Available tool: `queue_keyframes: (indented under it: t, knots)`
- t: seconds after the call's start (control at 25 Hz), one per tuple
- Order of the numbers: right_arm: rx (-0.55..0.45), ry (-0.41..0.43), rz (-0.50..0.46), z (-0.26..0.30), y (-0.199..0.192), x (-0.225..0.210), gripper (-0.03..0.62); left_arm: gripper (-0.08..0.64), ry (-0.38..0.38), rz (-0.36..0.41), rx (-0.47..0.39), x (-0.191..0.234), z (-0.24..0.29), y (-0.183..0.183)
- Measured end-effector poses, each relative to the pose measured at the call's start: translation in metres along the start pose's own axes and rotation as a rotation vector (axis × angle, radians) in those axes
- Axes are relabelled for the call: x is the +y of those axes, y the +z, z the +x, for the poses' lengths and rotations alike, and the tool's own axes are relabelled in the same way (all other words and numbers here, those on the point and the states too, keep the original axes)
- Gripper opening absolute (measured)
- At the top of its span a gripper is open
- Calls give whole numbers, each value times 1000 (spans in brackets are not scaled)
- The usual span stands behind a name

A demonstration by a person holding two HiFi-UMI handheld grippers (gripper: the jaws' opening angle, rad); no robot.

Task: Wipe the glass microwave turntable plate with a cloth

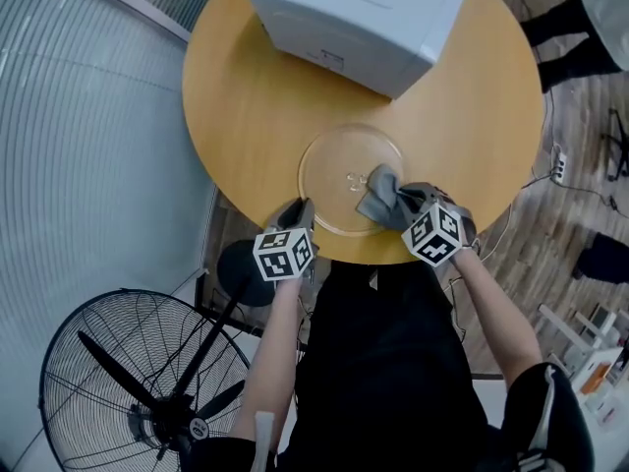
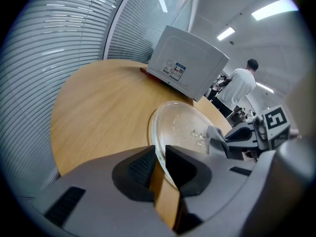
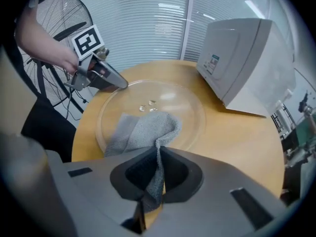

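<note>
Nearest, at the lower left of the head view, a black fan [image 1: 133, 386] stands on the floor beside the person's body. Both forearms reach forward from there to the near edge of the round wooden surface [image 1: 246, 96]. The left gripper [image 1: 303, 209] sits at the near-left rim of the glass plate [image 1: 329, 165]. In the left gripper view its fingers [image 2: 136, 169] stand narrow, with the rim of the plate [image 2: 177, 122] running into the slim gap between them and gripped there. To its right, the right gripper [image 1: 398, 203] points steeply down over the near-right part of the plate. Its fingers [image 3: 182, 174] are closed on a fold of the grey cloth [image 3: 145, 130], which hangs out in front of them and lies spread on the glass [image 3: 182, 112]. The plate itself lies flat on the near half of the surface, close to the edge, with the cloth [image 1: 378, 193] covering part of its right side near the centre. Farther off, a white microwave [image 1: 359, 13] stands at the far edge of the surface, well apart from the plate. Pale blinds [image 2: 74, 33] run along the left side, and a person [image 2: 242, 85] in a white top stands far off at the right.
</note>
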State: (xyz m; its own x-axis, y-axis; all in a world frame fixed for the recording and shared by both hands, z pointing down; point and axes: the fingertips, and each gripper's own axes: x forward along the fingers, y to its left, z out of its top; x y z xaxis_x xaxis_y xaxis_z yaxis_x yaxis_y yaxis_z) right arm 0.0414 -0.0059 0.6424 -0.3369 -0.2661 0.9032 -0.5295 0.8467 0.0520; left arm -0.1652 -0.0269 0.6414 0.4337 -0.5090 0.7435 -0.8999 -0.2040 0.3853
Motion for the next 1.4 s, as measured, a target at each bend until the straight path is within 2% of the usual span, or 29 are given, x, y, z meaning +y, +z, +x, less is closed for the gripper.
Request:
queue_keyframes:
  t: [0.28, 0.48, 0.64, 0.84, 1.12, 1.24, 1.4]
  knots:
    - [-48, -101, 61, 6, 16, -47, 26, 61, 9, 9, -5, -1, 0, -1]
    - [-62, -152, 45, 10, 26, -42, 20, 61, 7, 7, -3, 0, -1, -1]
    - [-90, -119, 37, 12, 36, -16, 20, 60, 8, 9, -5, 0, -1, 0]
    - [-117, -46, -36, 17, 49, 29, 21, 60, 10, 7, -3, 0, -1, -1]
    - [-153, 45, -75, 29, 74, 70, 23, 60, 16, 13, -7, 1, -1, -1]
    - [-161, 55, -87, 33, 81, 73, 26, 59, 19, 16, -8, 1, 0, -1]
    - [-164, 23, -35, 33, 79, 51, 29, 60, 17, 13, -7, 0, 0, -1]
